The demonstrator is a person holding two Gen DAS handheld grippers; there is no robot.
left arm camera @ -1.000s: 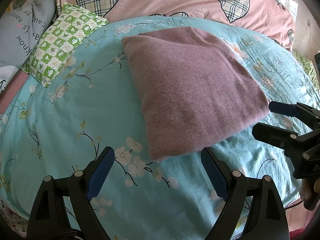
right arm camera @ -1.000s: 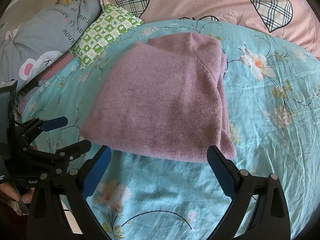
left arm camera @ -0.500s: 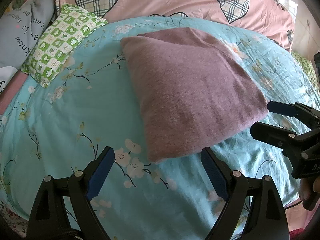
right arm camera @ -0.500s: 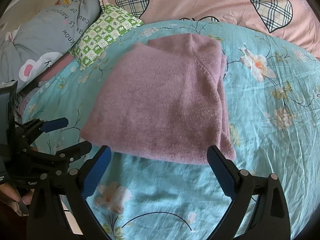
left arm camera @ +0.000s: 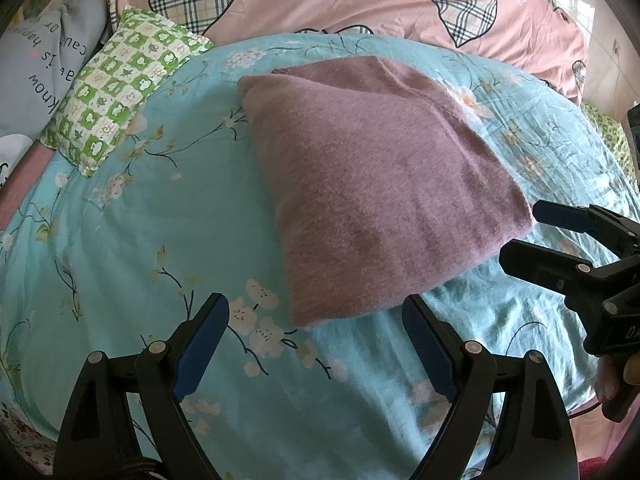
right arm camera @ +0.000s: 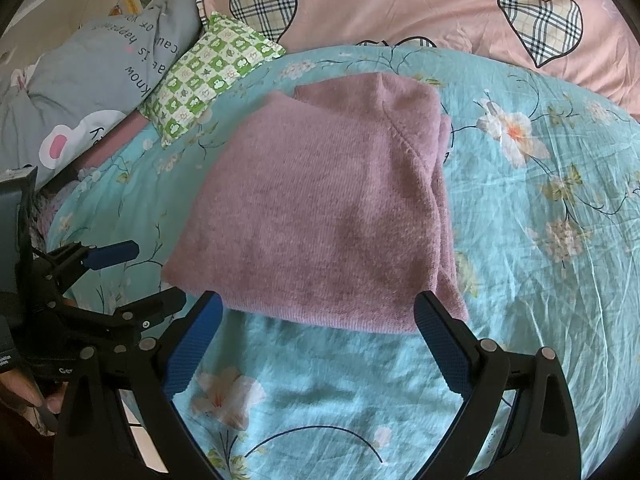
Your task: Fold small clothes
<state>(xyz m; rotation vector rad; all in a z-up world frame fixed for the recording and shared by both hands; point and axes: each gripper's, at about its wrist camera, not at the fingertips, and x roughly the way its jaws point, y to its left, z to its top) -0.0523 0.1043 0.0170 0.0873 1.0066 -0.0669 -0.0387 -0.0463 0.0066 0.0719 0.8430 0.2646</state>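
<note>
A mauve knit garment [left arm camera: 376, 184] lies folded into a thick rectangle on the turquoise floral bedsheet [left arm camera: 132, 232], roughly mid-bed, with its stacked layers showing along the right-hand edge in the right wrist view [right arm camera: 442, 208]. No container is in sight; the garment rests directly on the sheet.

Both tongs are released and grasp nothing. The left gripper [left arm camera: 316, 336] has its jaws spread wide just short of the garment's near corner, over a cluster of white printed blossoms. The right gripper [right arm camera: 318, 332] is likewise spread, straddling the garment's near edge.

Behind the garment sit a green-and-white checked pillow [left arm camera: 120, 92], a grey pillow with printed lettering [right arm camera: 100, 68], and a pink duvet with plaid hearts [left arm camera: 360, 0].

The left wrist view catches the right gripper from the side, by the garment's right corner. Only the right wrist view shows the grey pillow's bear face [right arm camera: 60, 144] and a large pink-white bloom [right arm camera: 226, 398] on the sheet.
</note>
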